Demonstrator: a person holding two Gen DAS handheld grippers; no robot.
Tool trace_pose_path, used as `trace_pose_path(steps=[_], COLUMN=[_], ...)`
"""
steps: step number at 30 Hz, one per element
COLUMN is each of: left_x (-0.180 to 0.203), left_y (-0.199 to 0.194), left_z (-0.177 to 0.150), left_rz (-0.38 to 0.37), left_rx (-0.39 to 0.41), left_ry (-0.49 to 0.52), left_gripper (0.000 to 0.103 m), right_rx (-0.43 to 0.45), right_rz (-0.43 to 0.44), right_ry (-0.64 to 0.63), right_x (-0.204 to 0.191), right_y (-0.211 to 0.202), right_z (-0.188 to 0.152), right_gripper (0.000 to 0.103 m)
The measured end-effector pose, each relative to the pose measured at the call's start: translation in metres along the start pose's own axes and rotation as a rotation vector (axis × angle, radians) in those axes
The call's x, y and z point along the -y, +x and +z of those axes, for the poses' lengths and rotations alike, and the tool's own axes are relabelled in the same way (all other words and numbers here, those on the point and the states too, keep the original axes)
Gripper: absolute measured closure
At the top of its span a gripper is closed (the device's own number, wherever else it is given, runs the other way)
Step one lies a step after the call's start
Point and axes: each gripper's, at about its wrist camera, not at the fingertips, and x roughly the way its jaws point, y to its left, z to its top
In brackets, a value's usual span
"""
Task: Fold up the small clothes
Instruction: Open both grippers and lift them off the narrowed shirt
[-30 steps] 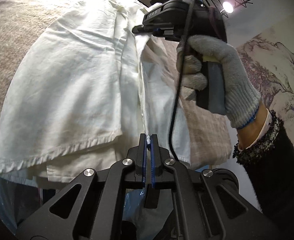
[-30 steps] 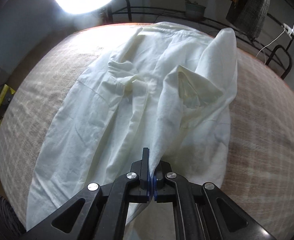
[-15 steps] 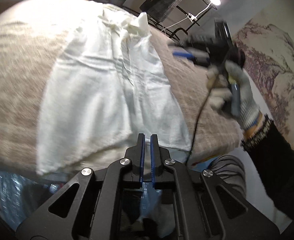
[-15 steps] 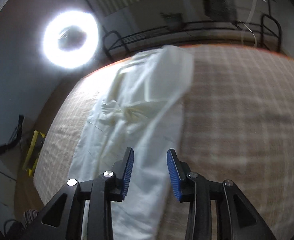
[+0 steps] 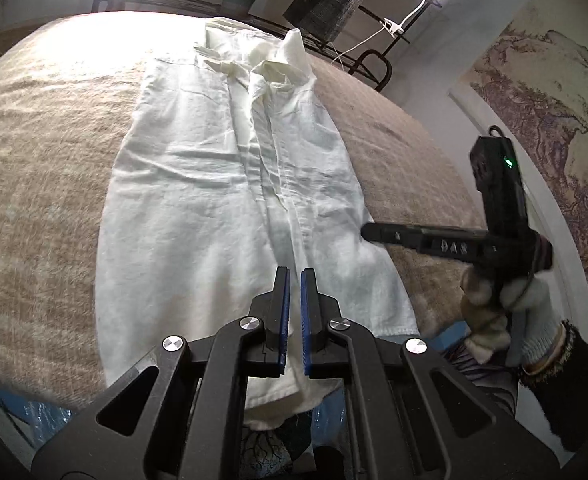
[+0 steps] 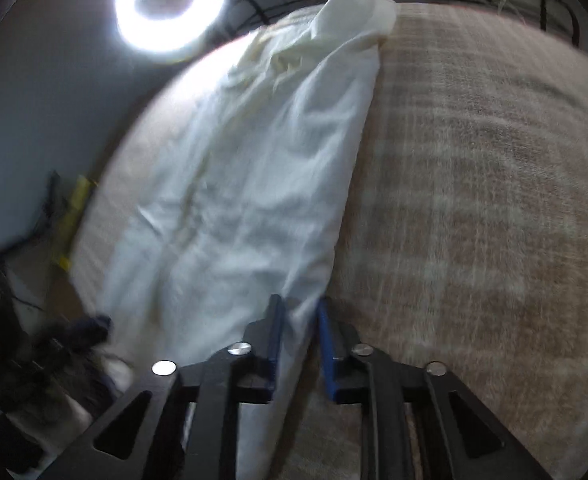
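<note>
White shirt (image 5: 230,184) lies lengthwise on the blanketed surface (image 5: 34,168), both sides folded in. Your left tool (image 5: 293,280) is closed, empty. Right tool (image 6: 299,312), jaws just narrowing, straddles the hem's 5 o'clock corner, not yet pinched. Next: grip, fold hem toward 12.

A crumpled white woven-cloth shirt (image 5: 230,184) lies ahead of the matt black plastic left gripper (image 5: 293,280), on a coarse, fuzzy beige blanket (image 5: 38,168). Beside it, a knitted glove (image 5: 506,320) grips the right gripper (image 6: 299,312), whose pads are ribbed blue.

Raised letters on right gripper (image 5: 368,234) body, too blurred to read.
</note>
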Motion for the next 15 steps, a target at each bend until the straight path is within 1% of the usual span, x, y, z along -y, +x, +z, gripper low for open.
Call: trace_pose_path(steps=[1, 4, 5, 6, 8, 9, 12, 14, 15], left_x=[0.002, 0.010, 0.013, 0.017, 0.024, 0.029, 0.040, 0.047, 0.052], left_y=[0.000, 0.002, 0.002, 0.003, 0.005, 0.007, 0.012, 0.013, 0.013], left_z=[0.001, 0.007, 0.009, 0.011, 0.013, 0.013, 0.012, 0.011, 0.011], left_rz=[0.004, 0.015, 0.018, 0.023, 0.029, 0.032, 0.038, 0.042, 0.047], left_rx=[0.002, 0.007, 0.010, 0.011, 0.012, 0.011, 0.004, 0.002, 0.006], left_ry=[0.003, 0.016, 0.022, 0.032, 0.048, 0.056, 0.061, 0.064, 0.068], left_gripper=[0.102, 0.102, 0.102, 0.102, 0.102, 0.102, 0.102, 0.102, 0.102], right_rx=[0.006, -0.024, -0.022, -0.013, 0.037, 0.072, 0.148, 0.192, 0.212], right_rz=[-0.017, -0.044, -0.043, -0.035, -0.008, 0.011, 0.039, 0.047, 0.046], right_ry=[-0.012, -0.054, -0.069, -0.074, -0.063, -0.048, -0.018, -0.022, -0.026], right_x=[-0.003, -0.010, -0.010, -0.011, -0.007, 0.002, 0.011, 0.013, 0.014], right_y=[-0.001, -0.006, -0.012, -0.015, -0.032, -0.042, -0.066, -0.077, -0.084], right_z=[-0.003, -0.009, -0.010, -0.010, -0.011, -0.005, 0.002, 0.007, 0.010], right_gripper=[0.090, 0.090, 0.087, 0.082, 0.075, 0.073, 0.072, 0.072, 0.070])
